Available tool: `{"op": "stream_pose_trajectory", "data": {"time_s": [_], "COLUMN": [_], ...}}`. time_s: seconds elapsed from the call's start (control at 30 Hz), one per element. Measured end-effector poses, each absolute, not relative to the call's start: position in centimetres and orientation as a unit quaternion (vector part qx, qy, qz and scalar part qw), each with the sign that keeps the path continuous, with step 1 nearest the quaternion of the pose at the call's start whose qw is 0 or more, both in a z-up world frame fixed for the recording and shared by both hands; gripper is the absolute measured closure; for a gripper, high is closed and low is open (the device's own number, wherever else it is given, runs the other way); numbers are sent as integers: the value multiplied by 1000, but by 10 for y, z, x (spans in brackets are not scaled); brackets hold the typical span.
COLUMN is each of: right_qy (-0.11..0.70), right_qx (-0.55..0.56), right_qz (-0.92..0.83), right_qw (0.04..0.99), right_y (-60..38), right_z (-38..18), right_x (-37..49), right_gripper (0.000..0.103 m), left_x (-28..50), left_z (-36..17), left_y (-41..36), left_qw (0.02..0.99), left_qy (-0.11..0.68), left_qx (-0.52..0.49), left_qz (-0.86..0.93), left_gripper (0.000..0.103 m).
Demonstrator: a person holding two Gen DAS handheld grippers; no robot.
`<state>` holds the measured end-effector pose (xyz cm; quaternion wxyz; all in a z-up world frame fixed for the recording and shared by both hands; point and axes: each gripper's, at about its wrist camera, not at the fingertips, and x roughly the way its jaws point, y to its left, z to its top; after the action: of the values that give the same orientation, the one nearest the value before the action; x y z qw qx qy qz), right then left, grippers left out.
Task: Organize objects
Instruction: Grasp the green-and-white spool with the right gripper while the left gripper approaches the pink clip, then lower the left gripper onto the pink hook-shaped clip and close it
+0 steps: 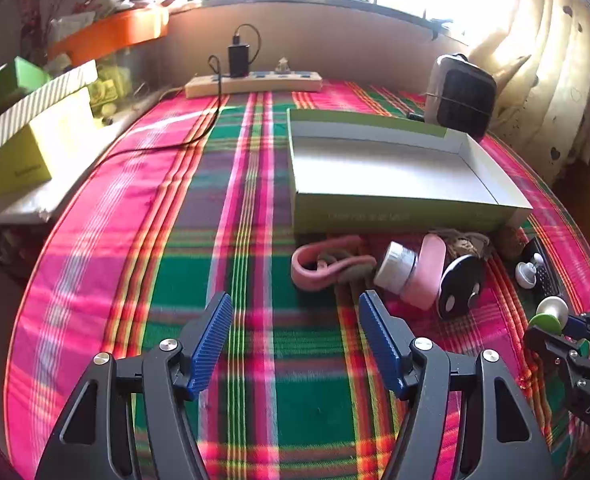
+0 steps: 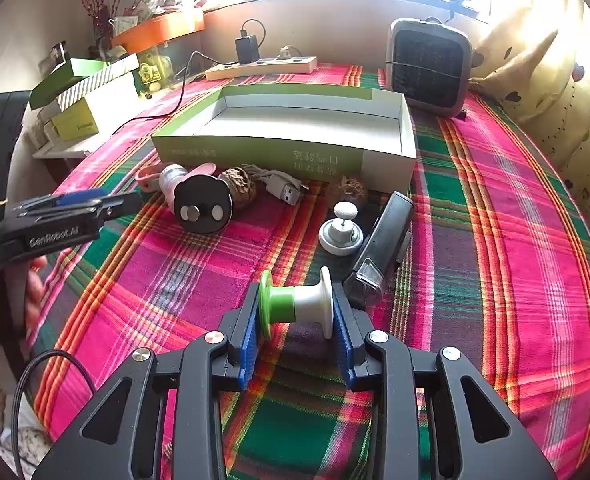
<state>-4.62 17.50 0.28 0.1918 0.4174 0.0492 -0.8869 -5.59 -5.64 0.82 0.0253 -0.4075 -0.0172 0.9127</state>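
My right gripper (image 2: 297, 306) is shut on a green and white spool (image 2: 297, 304), held sideways between the blue pads just above the plaid cloth. It also shows in the left wrist view (image 1: 551, 314). My left gripper (image 1: 295, 320) is open and empty over the cloth, short of a pink strap (image 1: 323, 264). An open green and white box (image 2: 295, 136) lies behind a row of small items: a pink fan with a black disc (image 2: 203, 206), a white knob (image 2: 341, 232), a black device (image 2: 383, 244), a USB cable (image 2: 283, 186) and two walnuts (image 2: 239, 186).
A small heater (image 2: 429, 66) stands at the back right. A power strip (image 2: 261, 66) with a charger lies at the back. Stacked boxes (image 2: 83, 96) and an orange tray (image 2: 159, 32) are at the left. Curtains (image 2: 555, 80) hang at the right.
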Motion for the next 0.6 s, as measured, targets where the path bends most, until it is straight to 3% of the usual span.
{"op": "stream_pose_trajectory", "data": {"time_s": [0.6], "right_qy": [49], "right_qx": [425], "right_qz": [-882], "right_qw": [196], "right_y": [172], "right_z": [3], "right_x": [-55], "right_gripper": [69], "left_x": [-87], "left_z": [9], "left_y": [-42], "left_qw": [92], "left_qy": [59], "left_qx": [-407], "left_qz": [907], "left_gripper": [38]}}
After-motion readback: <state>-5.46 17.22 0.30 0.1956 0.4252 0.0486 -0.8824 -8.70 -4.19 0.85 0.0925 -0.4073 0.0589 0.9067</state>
